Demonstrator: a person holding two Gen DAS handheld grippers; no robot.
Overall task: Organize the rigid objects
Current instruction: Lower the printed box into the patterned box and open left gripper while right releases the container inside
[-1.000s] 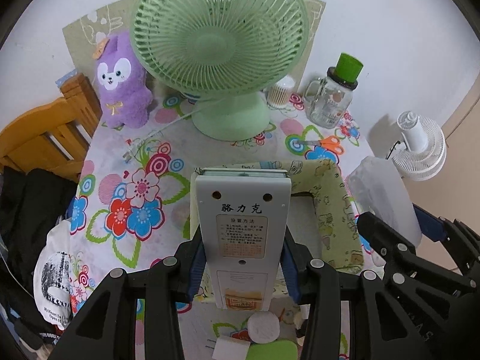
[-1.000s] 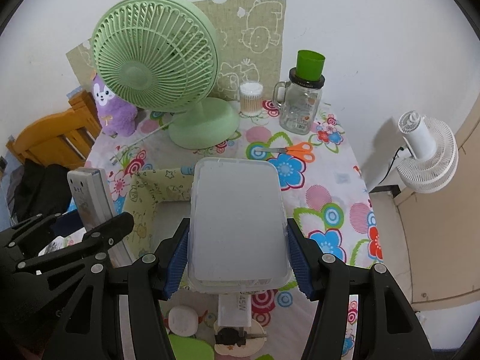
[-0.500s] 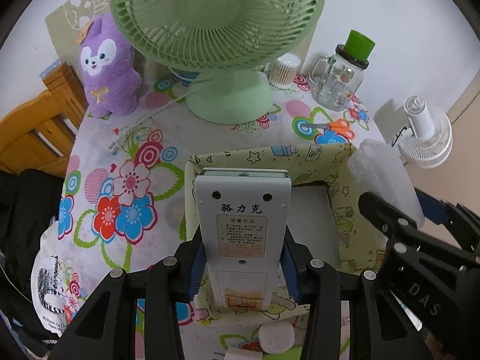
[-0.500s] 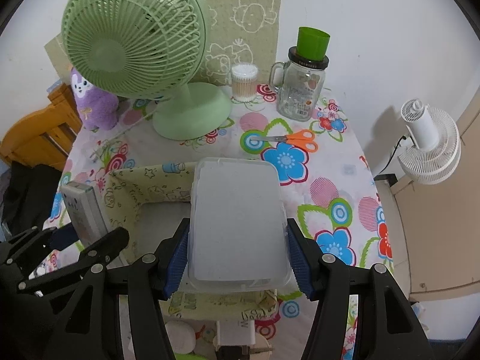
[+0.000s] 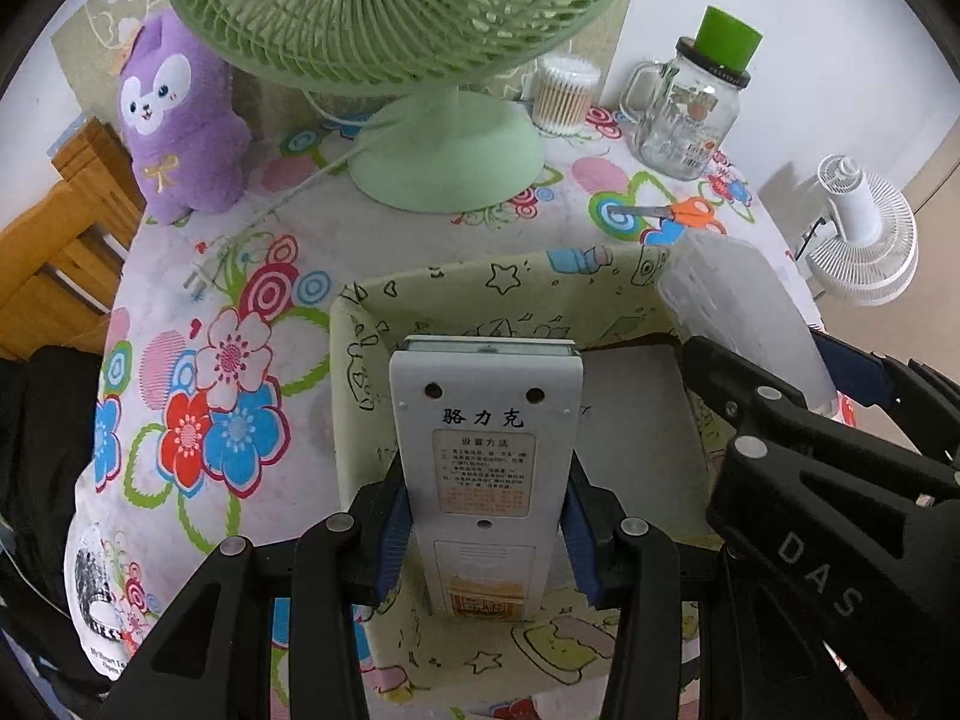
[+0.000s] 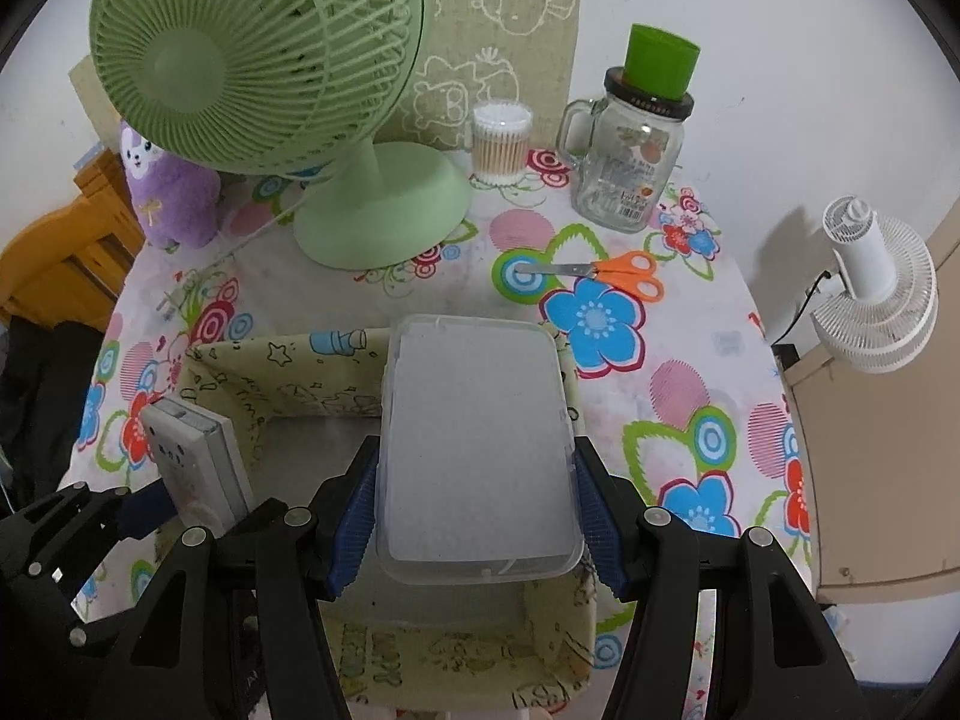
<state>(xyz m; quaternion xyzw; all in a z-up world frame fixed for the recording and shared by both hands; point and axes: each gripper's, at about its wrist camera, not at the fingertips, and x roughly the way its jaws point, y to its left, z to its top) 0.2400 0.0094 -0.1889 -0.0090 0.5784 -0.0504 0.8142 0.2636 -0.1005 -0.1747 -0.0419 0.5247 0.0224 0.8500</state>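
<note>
My left gripper (image 5: 483,531) is shut on a grey remote-like device (image 5: 485,450), back side up with a printed label, held over the left half of a green fabric storage box (image 5: 384,324). My right gripper (image 6: 477,525) is shut on a clear plastic box (image 6: 477,450), held over the right half of the same fabric box (image 6: 282,372). The device also shows in the right wrist view (image 6: 192,456), and the plastic box shows in the left wrist view (image 5: 735,300).
On the flowered tablecloth (image 6: 690,372) stand a green fan (image 6: 270,78), a purple plush (image 5: 177,120), a cotton-swab tub (image 6: 501,141), a glass jar with green lid (image 6: 636,156) and orange scissors (image 6: 618,273). A white fan (image 6: 876,294) is off the right edge. A wooden chair (image 5: 54,252) stands left.
Both grippers have moved forward and down over the fabric box, each still holding its object. The fan and jar look closer.
</note>
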